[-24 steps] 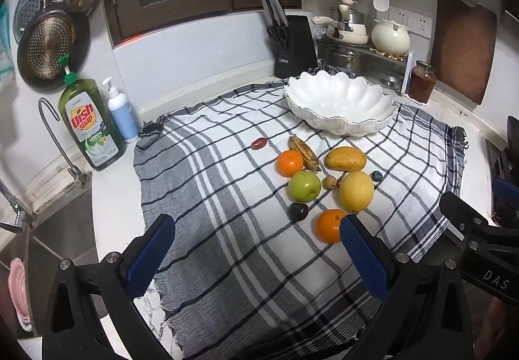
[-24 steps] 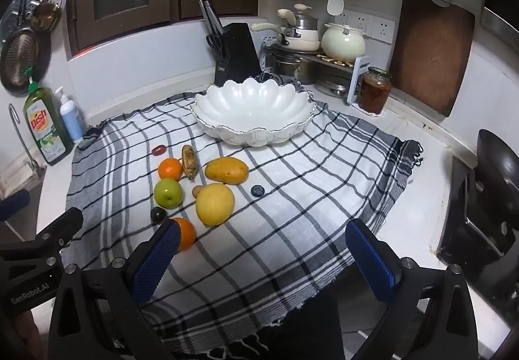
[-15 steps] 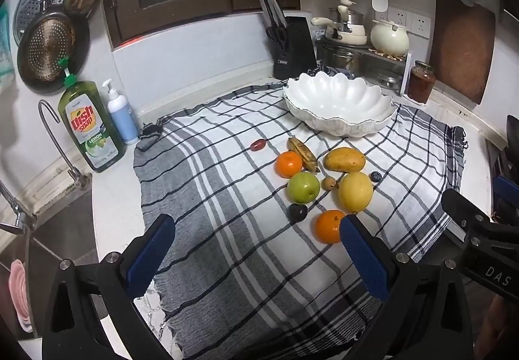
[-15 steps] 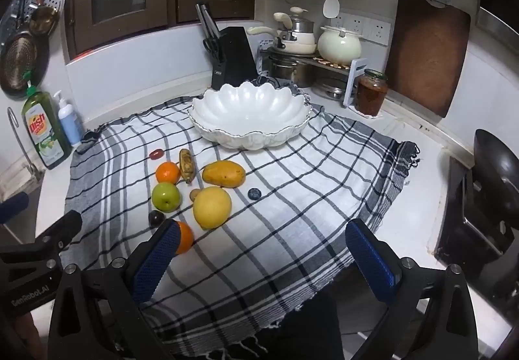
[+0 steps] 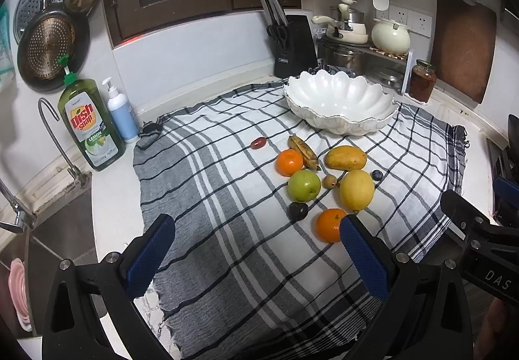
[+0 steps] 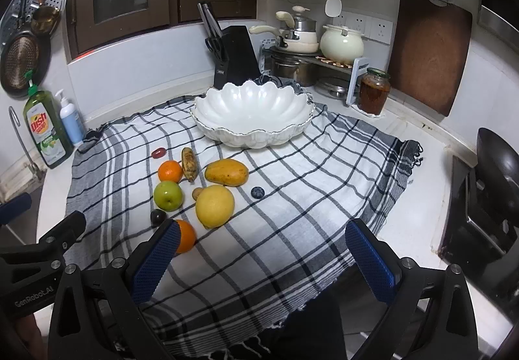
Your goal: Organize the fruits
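Both sets of jaws wide apart, empty. Fruits clustered on the checked cloth (image 5: 227,230), in front of the empty white bowl (image 6: 253,113). Nearest orange (image 5: 329,225) lies just beside left gripper (image 5: 256,256); right gripper (image 6: 262,259) similarly close.

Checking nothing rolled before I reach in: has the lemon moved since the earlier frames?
No. The lemon sits in the same spot on the cloth, between the green apple and the blueberry, just below the mango.
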